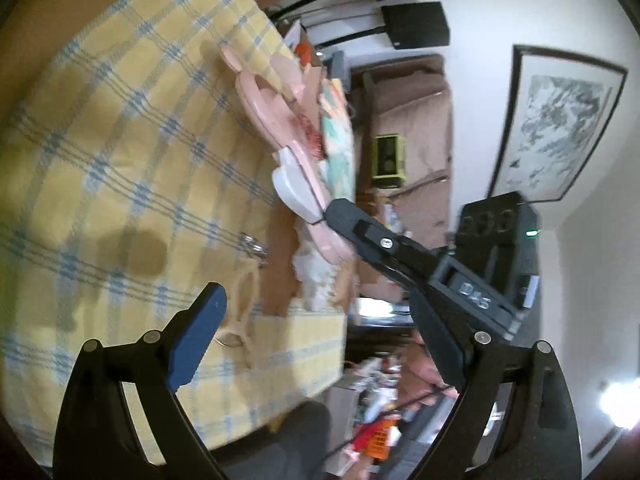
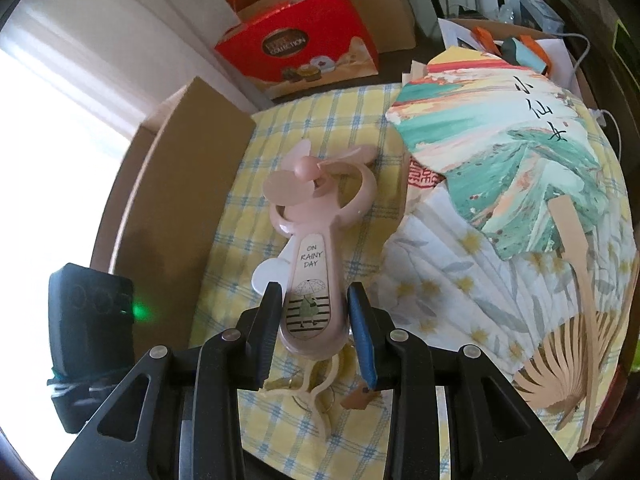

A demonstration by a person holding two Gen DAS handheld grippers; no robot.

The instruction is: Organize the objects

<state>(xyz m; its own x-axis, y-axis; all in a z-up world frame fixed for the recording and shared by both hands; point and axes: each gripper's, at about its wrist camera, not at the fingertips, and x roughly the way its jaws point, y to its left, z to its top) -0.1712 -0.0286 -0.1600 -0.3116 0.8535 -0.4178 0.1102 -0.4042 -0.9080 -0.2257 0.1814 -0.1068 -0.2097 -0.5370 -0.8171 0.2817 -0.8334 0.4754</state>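
My right tool straddles the pink plastic handheld fan's handle, long axis pointing away, not visibly clamped; left tool gapes wide.

On the handle of the pink handheld fan, dead centre in your right wrist view, you can read "ON RAINY DAY". At your 12 o'clock, the red gift box carries an oval label whose lower word reads "COLLECTION"; the word above it is too blurred to tell. At 2 o'clock, the painted paper fan bears black brushed Chinese characters "小仙女". In your left wrist view, the other gripper's black body shows raised characters, not clearly legible.
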